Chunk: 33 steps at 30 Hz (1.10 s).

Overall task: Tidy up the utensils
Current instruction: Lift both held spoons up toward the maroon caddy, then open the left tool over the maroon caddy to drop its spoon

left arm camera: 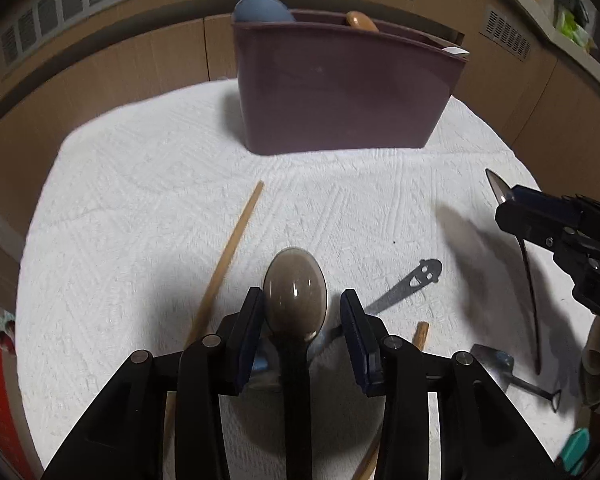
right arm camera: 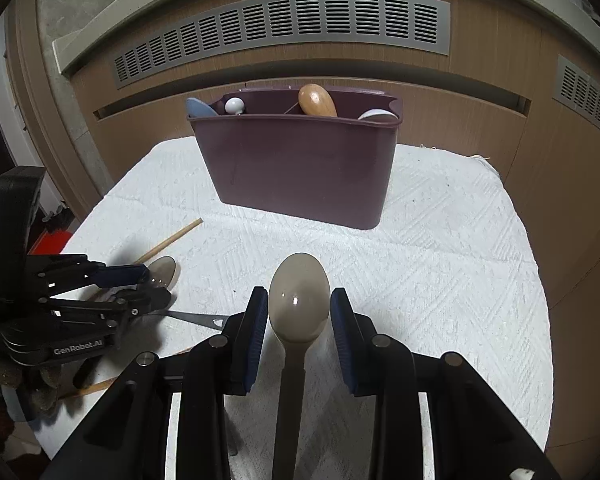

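A maroon utensil caddy (left arm camera: pixel 340 92) stands at the back of the white towel; it also shows in the right wrist view (right arm camera: pixel 300 168) with a wooden spoon (right arm camera: pixel 317 100), a blue utensil (right arm camera: pixel 199 107) and a white knob-ended one (right arm camera: pixel 234 105) inside. My left gripper (left arm camera: pixel 300 314) holds a translucent grey spoon (left arm camera: pixel 295 294), bowl forward, low over the towel. My right gripper (right arm camera: pixel 299 312) holds a second grey spoon (right arm camera: pixel 299 298) above the towel. In the left wrist view the right gripper (left arm camera: pixel 512 196) shows at the right edge with that spoon edge-on.
On the towel (left arm camera: pixel 140 200) lie a wooden chopstick (left arm camera: pixel 230 248), a metal handle with a face cutout (left arm camera: pixel 412 284), a small metal shovel-shaped spoon (left arm camera: pixel 500 364) and a teal item (left arm camera: pixel 576 450). A wooden cabinet with vents (right arm camera: pixel 284 28) stands behind.
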{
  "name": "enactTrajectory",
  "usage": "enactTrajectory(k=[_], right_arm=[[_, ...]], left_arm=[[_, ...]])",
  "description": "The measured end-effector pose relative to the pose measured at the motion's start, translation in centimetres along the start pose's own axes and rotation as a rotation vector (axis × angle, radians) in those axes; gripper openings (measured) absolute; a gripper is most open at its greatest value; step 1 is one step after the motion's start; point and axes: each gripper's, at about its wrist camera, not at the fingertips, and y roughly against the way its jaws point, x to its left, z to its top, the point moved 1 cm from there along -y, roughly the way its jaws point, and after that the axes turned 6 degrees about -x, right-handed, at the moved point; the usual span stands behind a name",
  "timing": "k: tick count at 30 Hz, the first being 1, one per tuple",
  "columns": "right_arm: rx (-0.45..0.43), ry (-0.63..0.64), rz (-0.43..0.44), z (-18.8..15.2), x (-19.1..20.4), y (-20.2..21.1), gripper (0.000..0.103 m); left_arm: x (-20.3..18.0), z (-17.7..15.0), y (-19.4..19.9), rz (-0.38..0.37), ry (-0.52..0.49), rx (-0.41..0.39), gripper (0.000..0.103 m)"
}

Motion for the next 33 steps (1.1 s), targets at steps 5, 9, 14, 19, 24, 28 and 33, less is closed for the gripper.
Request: enactTrajectory(k=[5, 9, 14, 19, 24, 28, 33], right_arm=[[0.014, -0.017, -0.005, -0.8, -0.3, -0.5, 0.030], [0.006, -0.027, -0.003, -0.8, -0.7, -0.2, 0.030], [-0.022, -0.032, -0.008, -0.5, -1.0, 0.7, 0.030], [-0.051, -0.021, -0.023, -0.2, -0.9, 1.9, 0.030], [-0.087, -0.022, -0.030, 0.2, -0.8, 3.0, 0.030], [-0.108, -0.020, -0.042, 0.3, -0.6, 3.1, 0.030], [-0.161, -0.054, -0.013, 1.7, -0.9, 4.2, 0.029]], left_arm=[[-0.2, 0.3, -0.4, 0.018, -0.017, -0.001, 0.041], [0.3, 0.3, -0.4, -0.012, -0.009, 0.000, 0.041], [1.6, 0.3, 0.0, -0.035, 0.061, -0.018, 0.032], [2.8, -0.4, 2.3, -0.064, 0.129, -0.098, 0.032], [2.6, 0.0, 6.1, -0.061, 0.119, -0.211, 0.032], [2.2, 0.8, 8.4, -0.066, 0.111, -0.289, 0.032], [2.1, 3.8, 11.6, -0.113, 0.118, -0.404, 0.031]])
